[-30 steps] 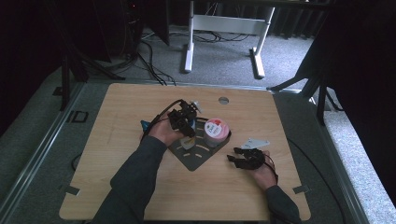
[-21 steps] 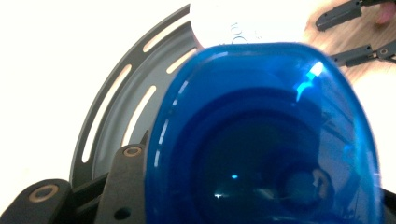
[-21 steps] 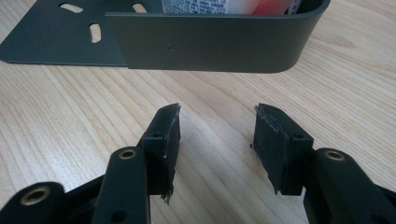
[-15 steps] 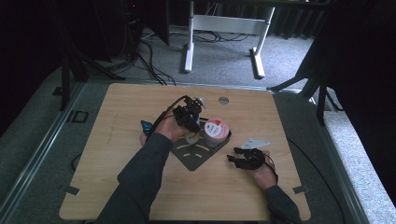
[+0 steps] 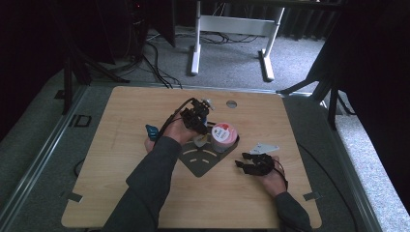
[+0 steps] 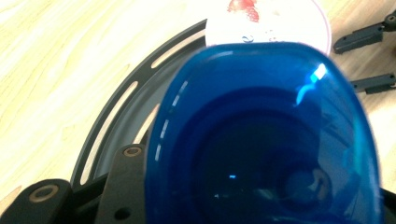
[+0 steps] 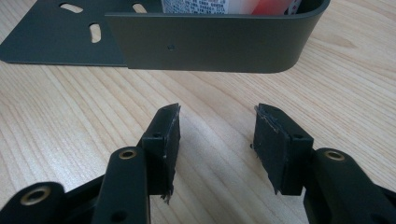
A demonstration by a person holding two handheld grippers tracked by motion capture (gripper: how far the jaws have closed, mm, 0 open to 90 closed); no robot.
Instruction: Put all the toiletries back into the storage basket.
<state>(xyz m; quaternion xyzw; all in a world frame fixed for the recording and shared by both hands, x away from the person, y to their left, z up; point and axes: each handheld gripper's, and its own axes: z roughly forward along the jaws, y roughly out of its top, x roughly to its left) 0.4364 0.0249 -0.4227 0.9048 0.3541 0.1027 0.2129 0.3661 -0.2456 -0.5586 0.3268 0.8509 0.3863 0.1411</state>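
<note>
Both grippers half-open: left gripper (image 5: 199, 117) clasps blue cup (image 6: 264, 135), right gripper (image 7: 215, 140) empty.

dark grey sleeves; black left gripper (image 5: 197, 117) and right gripper (image 5: 251, 164), brass rivets, black cables, worn black fingers (image 7: 166, 135).

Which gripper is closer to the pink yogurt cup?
Left. The left gripper, shut on a blue cup, hovers right beside the pink yogurt cup. The right gripper rests open on the table, apart, nearer the person.
</note>
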